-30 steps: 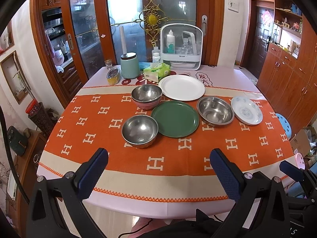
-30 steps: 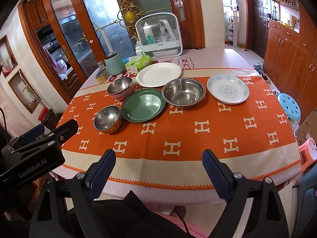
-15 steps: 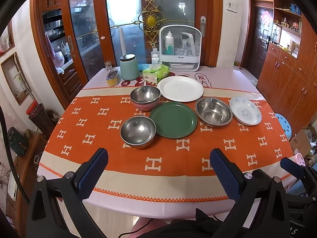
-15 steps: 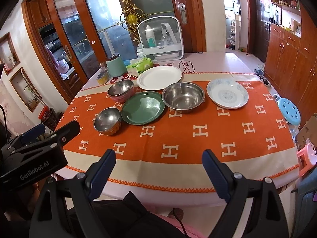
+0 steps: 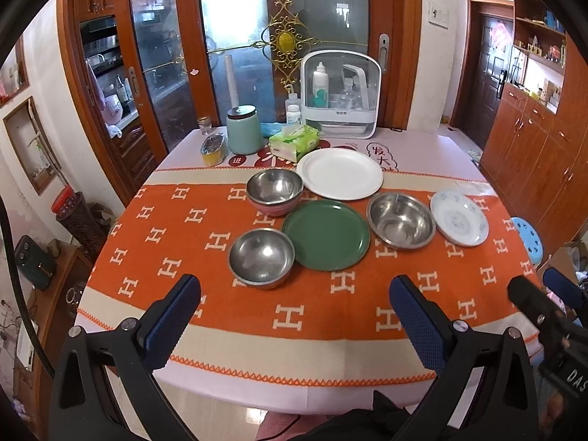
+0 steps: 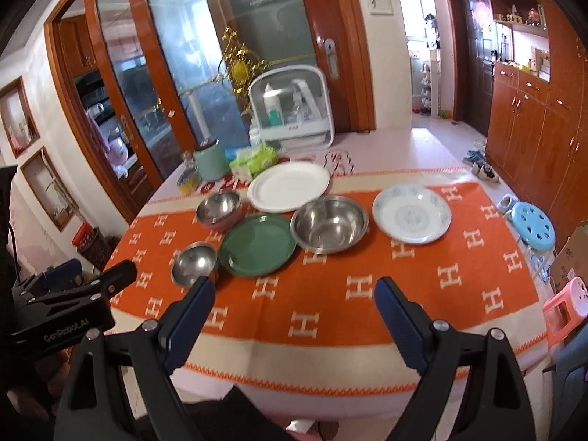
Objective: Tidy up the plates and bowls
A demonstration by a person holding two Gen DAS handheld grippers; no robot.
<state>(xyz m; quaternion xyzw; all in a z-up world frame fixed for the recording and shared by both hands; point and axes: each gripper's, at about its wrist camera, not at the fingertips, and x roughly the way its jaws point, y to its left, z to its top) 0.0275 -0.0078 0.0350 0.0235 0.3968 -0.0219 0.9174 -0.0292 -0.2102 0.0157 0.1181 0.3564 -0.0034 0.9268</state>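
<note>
both claws, left claw (image 5: 294,308) and right claw (image 6: 294,303), hang wide and empty above the near edge of the table (image 5: 257,349). mid-table sit three steel bowls (image 5: 261,259), a green plate (image 5: 326,234), a white plate (image 5: 340,172) and a patterned plate (image 5: 459,222).

Daylight pours through glass-panelled wooden doors (image 5: 228,55) at the top centre – a gilt ornament (image 5: 284,40) hangs there – while wooden cabinets (image 6: 533,110) line the right edge, a blue stool (image 6: 531,229) below them on pale tiled floor (image 6: 433,143)
</note>
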